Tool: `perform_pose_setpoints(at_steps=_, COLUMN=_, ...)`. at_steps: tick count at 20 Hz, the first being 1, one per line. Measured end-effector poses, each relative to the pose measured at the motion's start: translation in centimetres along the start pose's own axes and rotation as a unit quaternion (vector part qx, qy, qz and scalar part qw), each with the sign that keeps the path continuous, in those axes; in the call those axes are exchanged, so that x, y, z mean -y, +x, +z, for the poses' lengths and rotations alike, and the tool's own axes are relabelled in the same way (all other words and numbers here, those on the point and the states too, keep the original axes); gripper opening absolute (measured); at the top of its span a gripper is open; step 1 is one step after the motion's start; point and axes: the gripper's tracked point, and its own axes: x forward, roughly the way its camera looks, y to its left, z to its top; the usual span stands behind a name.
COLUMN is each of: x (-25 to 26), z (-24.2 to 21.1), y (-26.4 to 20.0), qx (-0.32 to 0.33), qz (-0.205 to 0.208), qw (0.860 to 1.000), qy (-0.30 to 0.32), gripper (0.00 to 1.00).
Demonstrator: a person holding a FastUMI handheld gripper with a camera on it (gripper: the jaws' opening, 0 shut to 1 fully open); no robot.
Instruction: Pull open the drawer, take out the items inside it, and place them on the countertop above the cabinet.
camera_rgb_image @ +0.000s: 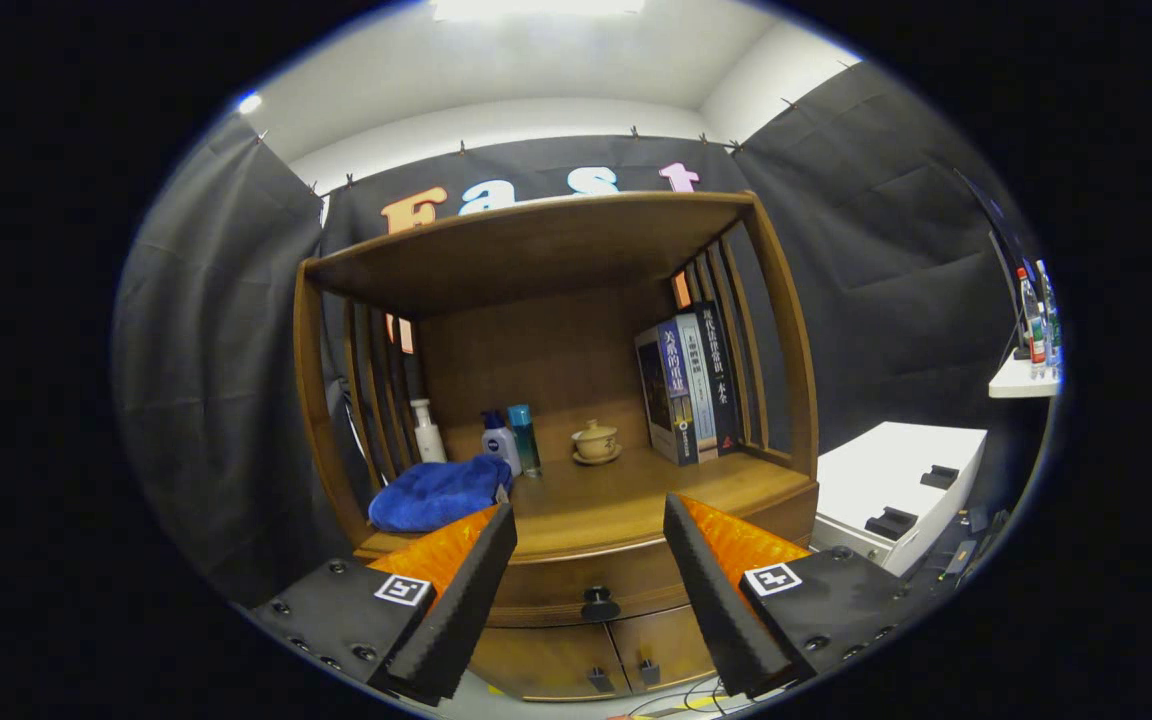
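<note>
A wooden cabinet stands ahead of me with its drawer (576,578) closed; a dark round knob (599,604) sits at the drawer's front, low between my fingers. The countertop (626,500) above it is a wooden shelf surface. My gripper (591,520) is open, its fingertips wide apart and level with the countertop's front edge, nothing between them. The drawer's inside is hidden.
On the countertop lie a blue cloth (436,492), three small bottles (501,440), a lidded cup on a saucer (596,441) and several upright books (688,385). Two lower doors (596,660) sit under the drawer. A white box (901,485) stands right of the cabinet.
</note>
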Motion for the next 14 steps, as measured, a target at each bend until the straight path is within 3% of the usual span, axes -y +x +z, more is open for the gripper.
perform_pose_setpoints(at_steps=6, x=0.6, z=-5.1, y=2.8, qx=-0.003, qz=0.010, qw=1.000, qy=-0.013, gripper=0.98)
perform_pose_setpoints(at_steps=14, x=1.6, z=-13.0, y=7.1, qx=-0.053, qz=0.010, qw=0.998, qy=-0.027, gripper=0.98)
